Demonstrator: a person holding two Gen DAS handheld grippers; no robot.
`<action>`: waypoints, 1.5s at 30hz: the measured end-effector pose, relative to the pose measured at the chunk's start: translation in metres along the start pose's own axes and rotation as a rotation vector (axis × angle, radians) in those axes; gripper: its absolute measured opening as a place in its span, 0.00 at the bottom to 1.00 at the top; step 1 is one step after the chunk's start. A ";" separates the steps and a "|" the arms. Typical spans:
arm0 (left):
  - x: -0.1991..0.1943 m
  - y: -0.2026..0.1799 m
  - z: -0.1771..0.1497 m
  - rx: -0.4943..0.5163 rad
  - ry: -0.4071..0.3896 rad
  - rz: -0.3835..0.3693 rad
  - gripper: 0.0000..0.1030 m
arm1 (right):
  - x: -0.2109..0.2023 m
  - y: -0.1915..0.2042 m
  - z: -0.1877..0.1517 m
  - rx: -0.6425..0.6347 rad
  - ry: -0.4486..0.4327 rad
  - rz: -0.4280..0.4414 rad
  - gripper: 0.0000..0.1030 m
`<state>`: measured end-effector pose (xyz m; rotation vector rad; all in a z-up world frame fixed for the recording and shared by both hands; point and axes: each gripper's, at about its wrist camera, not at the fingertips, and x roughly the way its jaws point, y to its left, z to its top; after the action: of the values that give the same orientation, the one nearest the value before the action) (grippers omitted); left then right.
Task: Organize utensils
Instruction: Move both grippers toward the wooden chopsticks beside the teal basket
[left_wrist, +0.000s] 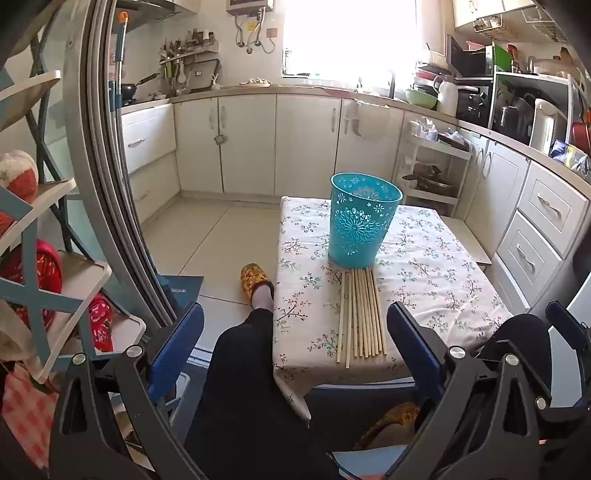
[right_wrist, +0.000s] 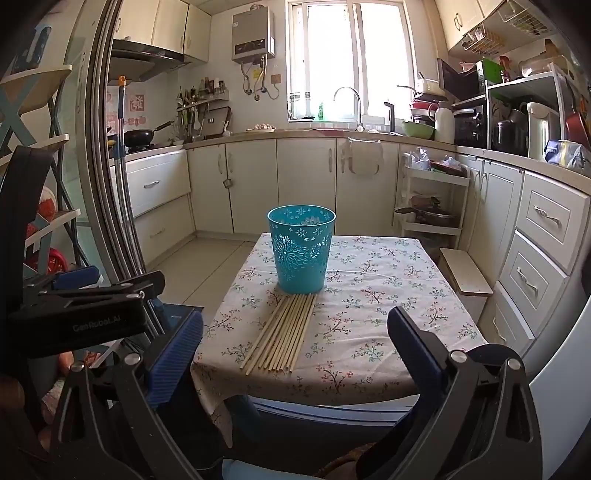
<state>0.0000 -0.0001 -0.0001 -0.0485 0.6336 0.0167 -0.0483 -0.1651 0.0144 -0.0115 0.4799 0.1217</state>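
Left gripper (left_wrist: 295, 336): fingers spread wide, nothing between them, held back from the near edge of the counter (left_wrist: 424, 266), short of the chopsticks (left_wrist: 362, 314). The left finger (left_wrist: 177, 343) hangs over the floor beside the person's knee, the right one (left_wrist: 413, 343) just past the bundle's near ends. Chopsticks: a flat row of pale sticks lying side by side on the floral cloth, far ends touching or nearly touching the base of the teal basket (left_wrist: 364, 221), near ends close to the counter's front edge. Judgement: laid parallel and pointing at the basket so they can be taken by the near ends and stood upright inside. Teal basket: upright, open-topped, looks empty, directly behind the chopsticks. Right gripper (right_wrist: 295, 336): fingers likewise wide apart and empty, held off the front edge with the bundle (right_wrist: 282, 334) ahead, between its fingers. The left gripper's body shows at that view's left margin, beside the basket line. Task apparently not begun; no stick in the basket (right_wrist: 301, 251).
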 end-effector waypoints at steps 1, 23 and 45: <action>0.000 0.000 0.000 0.001 0.000 0.000 0.92 | 0.000 0.001 0.000 -0.001 0.000 0.000 0.93; 0.001 -0.001 -0.002 -0.009 -0.006 -0.003 0.92 | 0.005 0.004 0.000 -0.006 0.025 -0.021 0.93; 0.042 -0.008 0.006 0.027 0.040 0.011 0.92 | 0.031 -0.015 -0.001 0.048 0.099 -0.035 0.93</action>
<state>0.0377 -0.0080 -0.0197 -0.0190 0.6737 0.0173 -0.0194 -0.1761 -0.0012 0.0214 0.5810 0.0753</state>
